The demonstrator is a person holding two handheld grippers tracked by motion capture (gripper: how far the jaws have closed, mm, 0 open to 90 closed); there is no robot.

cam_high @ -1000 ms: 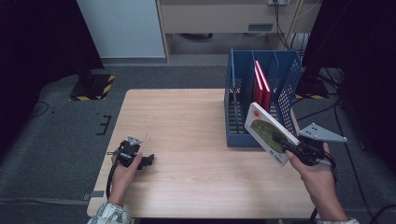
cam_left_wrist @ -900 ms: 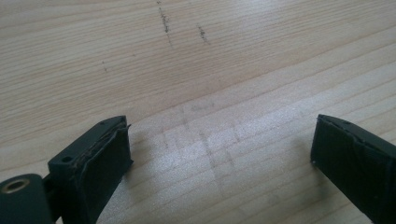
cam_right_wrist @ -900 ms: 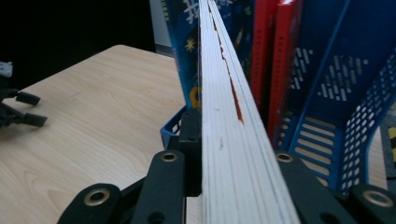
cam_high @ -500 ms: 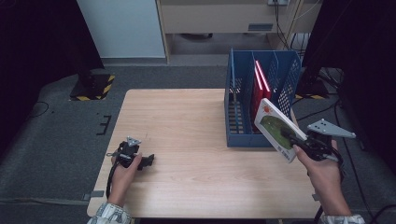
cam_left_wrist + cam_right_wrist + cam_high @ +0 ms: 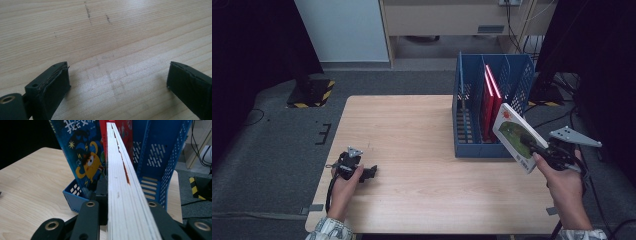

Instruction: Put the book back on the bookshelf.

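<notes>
A white-covered book with a green picture (image 5: 515, 137) hangs tilted in the air at the table's right edge, just in front of the blue file basket (image 5: 468, 120). My right gripper (image 5: 536, 148) is shut on it. In the right gripper view the book's page edge (image 5: 122, 187) runs straight away from the jaws, which press on both covers. Red books (image 5: 490, 97) stand in the basket, and a blue cartoon book (image 5: 80, 152) stands in it too. My left gripper (image 5: 371, 173) rests on the table near the front left, jaws open over bare wood (image 5: 117, 82).
The wooden table (image 5: 412, 130) has free room across its middle and left. The basket stands at its right side. Beyond the table lie a grey floor, a white cabinet (image 5: 342, 30) and a yellow-black striped base (image 5: 312, 95).
My right hand has carried the book to the right, from in front of the basket's corner toward the table's right edge. The left hand has kept still.
</notes>
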